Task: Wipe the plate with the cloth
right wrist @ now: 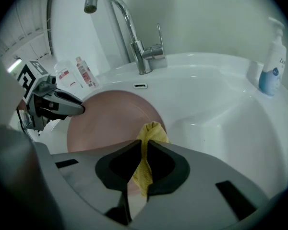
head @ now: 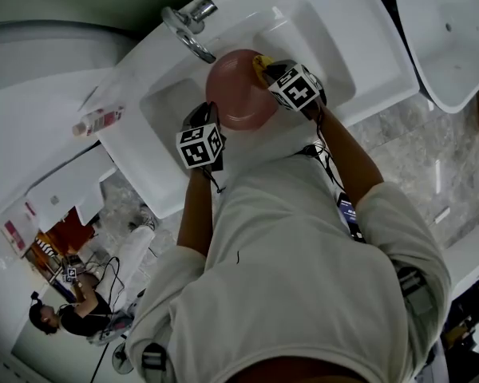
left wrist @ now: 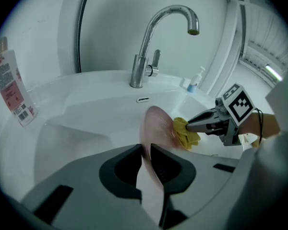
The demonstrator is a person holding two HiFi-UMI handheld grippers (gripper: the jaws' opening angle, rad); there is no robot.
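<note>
Head view, steeply down: pink plate (head: 241,94) tipped up on edge over the bowl of a white sink (head: 327,50), just below the chrome faucet (head: 188,32). Pinched at its near rim by the left gripper (head: 213,116). Left gripper view: jaws closed tight on the thin edge, with the plate running straight out between them. Apparently held off the sink floor, though contact underneath is hard to judge from any angle.

Right gripper (head: 266,70): jaws squeezed together on a yellow cloth (head: 260,62). A bunched fold sticking out past the tips, a tail hanging down between them. Cloth pressed against the plate's face near the edge opposite the left gripper's hold. Right gripper view: cloth touching the pink face at the lower right of the disc, left gripper's tips on the rim at the far left.

Around the sink:
- White bottle (head: 100,121) with a red label, on the surface left of the bowl.
- Pump dispenser (right wrist: 271,63) with blue liquid, standing on the sink's back rim to the right of the faucet.
- Second sink (head: 451,38), white, off to the right in the head view and well apart from the plate.
- Another person (head: 72,313), low at the bottom left corner of the head view, far from the sink.
</note>
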